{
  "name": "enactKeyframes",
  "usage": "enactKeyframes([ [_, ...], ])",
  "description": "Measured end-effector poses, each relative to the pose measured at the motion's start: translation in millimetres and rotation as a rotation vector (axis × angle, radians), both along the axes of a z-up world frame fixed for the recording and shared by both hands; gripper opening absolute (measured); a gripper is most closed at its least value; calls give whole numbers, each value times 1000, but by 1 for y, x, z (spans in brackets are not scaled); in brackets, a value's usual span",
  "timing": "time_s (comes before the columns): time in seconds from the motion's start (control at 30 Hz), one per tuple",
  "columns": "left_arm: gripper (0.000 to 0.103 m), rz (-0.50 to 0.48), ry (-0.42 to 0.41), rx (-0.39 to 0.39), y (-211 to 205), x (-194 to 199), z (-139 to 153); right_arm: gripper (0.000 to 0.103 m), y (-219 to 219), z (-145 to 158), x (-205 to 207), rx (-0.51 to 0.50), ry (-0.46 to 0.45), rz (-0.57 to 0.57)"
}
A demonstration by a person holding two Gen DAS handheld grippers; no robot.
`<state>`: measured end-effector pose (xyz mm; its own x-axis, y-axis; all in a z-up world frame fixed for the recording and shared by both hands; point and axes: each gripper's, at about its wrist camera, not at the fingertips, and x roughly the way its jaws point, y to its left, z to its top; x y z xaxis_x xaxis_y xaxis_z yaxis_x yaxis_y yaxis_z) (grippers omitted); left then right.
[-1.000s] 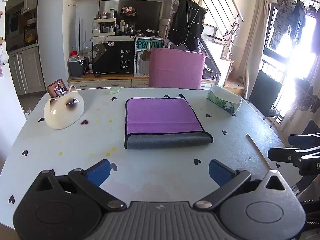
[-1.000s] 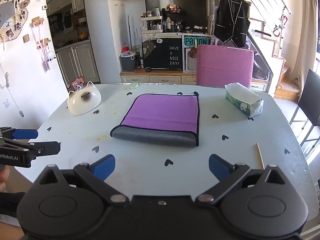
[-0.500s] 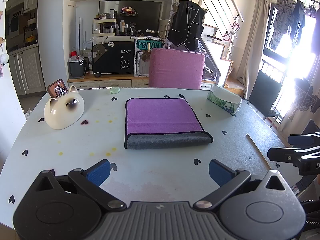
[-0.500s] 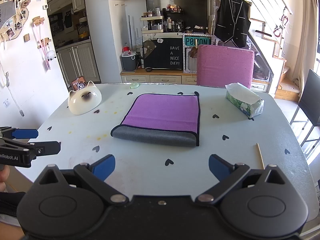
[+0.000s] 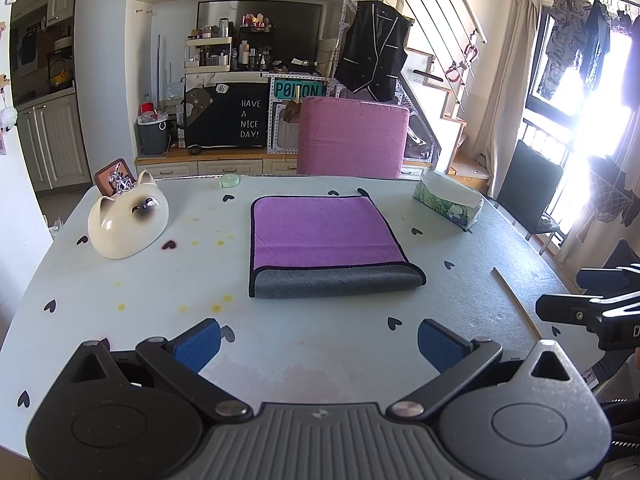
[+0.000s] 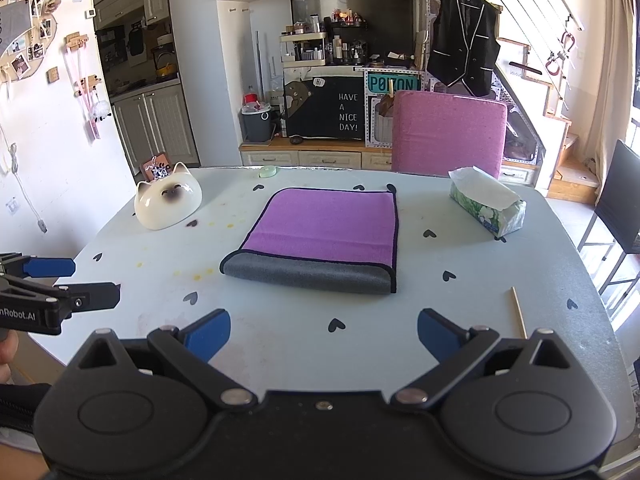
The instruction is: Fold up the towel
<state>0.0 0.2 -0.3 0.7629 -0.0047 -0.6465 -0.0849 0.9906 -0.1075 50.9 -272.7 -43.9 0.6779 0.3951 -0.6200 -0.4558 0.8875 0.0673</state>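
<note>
Two hand-held grippers over the near edge of the tabletop (image 5: 120,280), both released, blue pads spread wide, nothing between them. Left hand-held gripper (image 5: 318,344) low at the near edge, fingers aimed across at the towel (image 5: 326,240); also seen from the side at the left border of the right wrist view. Right hand-held gripper (image 6: 324,338) likewise short of the cloth, apart from it; seen at the right border of the left wrist view.

Towel folded flat at mid-tabletop: purple face up, black-trimmed, grey rounded fold along the near side. Touched by neither gripper.

To the left of the towel, well apart, a cream cat-face bowl (image 5: 128,222). To the right, toward the far corner, a tissue box (image 6: 488,208), white sheet poking up. Near the right edge, a thin wooden stick (image 6: 519,312) lying flat. At the far edge, a small pale green disc (image 5: 229,180). Black heart marks and yellowish spots scattered over the surface. Behind the far side, a pink chair back (image 5: 354,136).
</note>
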Motion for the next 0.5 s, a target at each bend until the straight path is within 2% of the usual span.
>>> enactKeyframes([
  [0.5, 103, -1, 1, -1, -1, 0, 3, 100, 0, 0, 0, 0, 0, 0],
])
